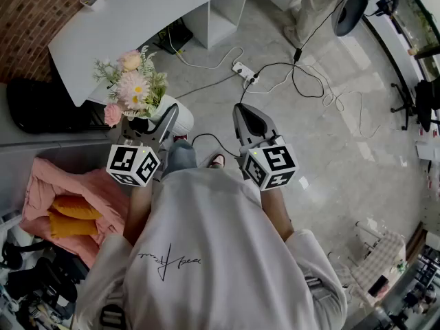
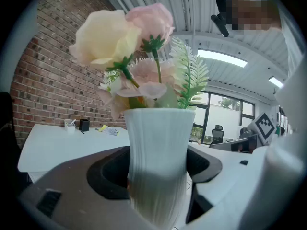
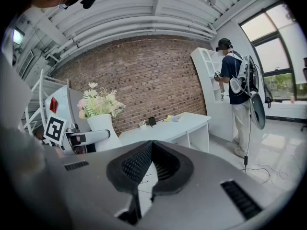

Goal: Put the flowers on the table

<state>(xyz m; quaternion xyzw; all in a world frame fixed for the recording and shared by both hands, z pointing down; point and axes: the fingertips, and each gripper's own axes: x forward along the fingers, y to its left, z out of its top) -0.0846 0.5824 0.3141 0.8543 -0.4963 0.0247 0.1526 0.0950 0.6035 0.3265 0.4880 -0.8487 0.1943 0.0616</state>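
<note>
The left gripper [image 1: 152, 121] is clenched on a white ribbed vase [image 2: 158, 162], one jaw pressed against each side of its narrow lower part. The jaws stand wide because the vase fills the gap between them. The vase stays upright and carries the flowers [image 2: 134, 51]: a cream rose, pink blooms and a sprig of green fern rising above the rim. In the head view the bouquet is held in the air in front of the person, over the grey floor [image 1: 323, 136]. It is beside the near edge of the long white table [image 1: 137, 12] but does not rest on the tabletop. The right gripper [image 3: 152, 143] is closed with its jaw tips meeting and nothing between them. It is held level with the left gripper, just to its right and apart from the vase. A white power strip [image 1: 244, 69] and loose black cables [image 1: 309, 81] lie on the floor ahead of the grippers. A pink cloth [image 1: 82, 184] with orange cushions [image 1: 72, 218] lies low at the person's left. In the right gripper view a brick wall [image 3: 144, 80] runs behind the table. A second person [image 3: 237, 95] in a dark shirt stands facing a white shelf unit [image 3: 207, 75] at the table's far end.
</note>
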